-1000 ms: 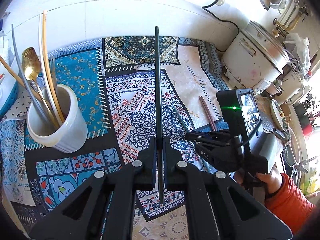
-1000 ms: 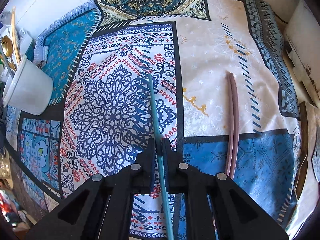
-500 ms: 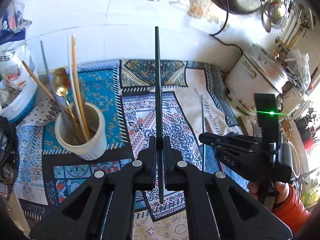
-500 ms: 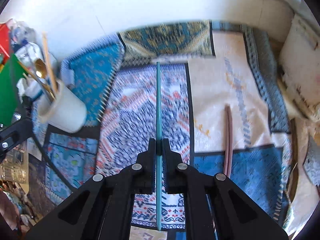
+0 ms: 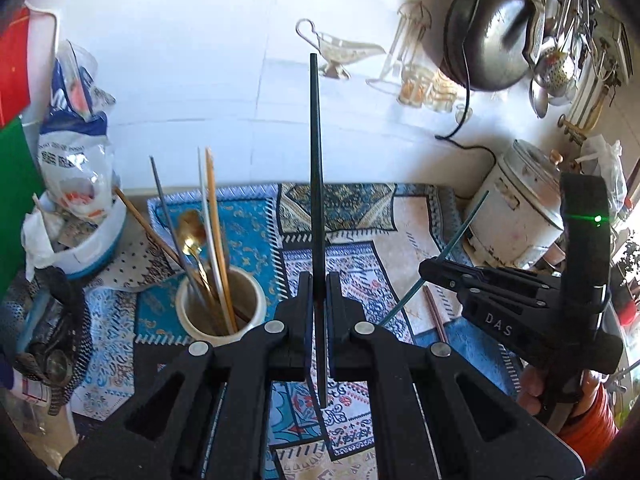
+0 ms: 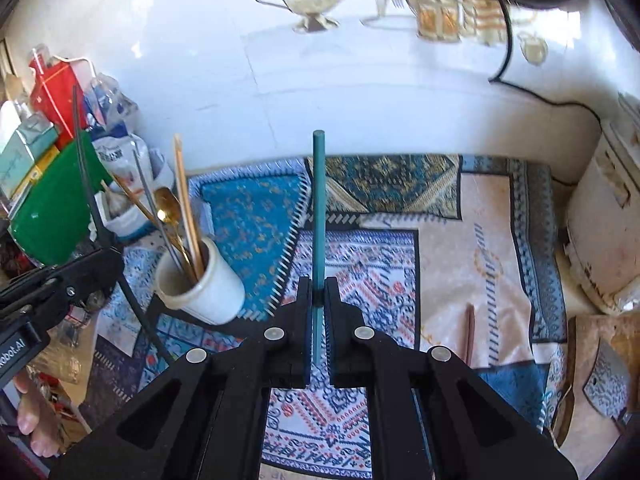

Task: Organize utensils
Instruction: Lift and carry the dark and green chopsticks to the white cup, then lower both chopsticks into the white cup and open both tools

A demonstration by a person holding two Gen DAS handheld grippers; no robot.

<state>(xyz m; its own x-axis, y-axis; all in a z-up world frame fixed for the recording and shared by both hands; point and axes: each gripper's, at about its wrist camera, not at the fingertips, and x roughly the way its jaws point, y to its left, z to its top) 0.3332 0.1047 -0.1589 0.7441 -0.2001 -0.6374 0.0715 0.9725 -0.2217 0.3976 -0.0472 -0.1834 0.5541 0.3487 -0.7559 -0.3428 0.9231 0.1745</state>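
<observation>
Left gripper [image 5: 318, 300] jaws clamped on black chopstick [image 5: 316, 184]; right gripper [image 6: 318, 300] jaws clamped on teal chopstick [image 6: 319, 216]. Both above the cloth, white holder cup [image 6: 208, 284] left. Brownish pair [image 6: 470, 332], probably chopsticks, lies on cloth.

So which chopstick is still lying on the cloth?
The brown chopstick, flat on the cloth's beige patch. The black and teal ones are held up; the rest stand in the cup.

Both claws [image 5: 316, 292] [image 6: 318, 292] clamped, angled downward
</observation>
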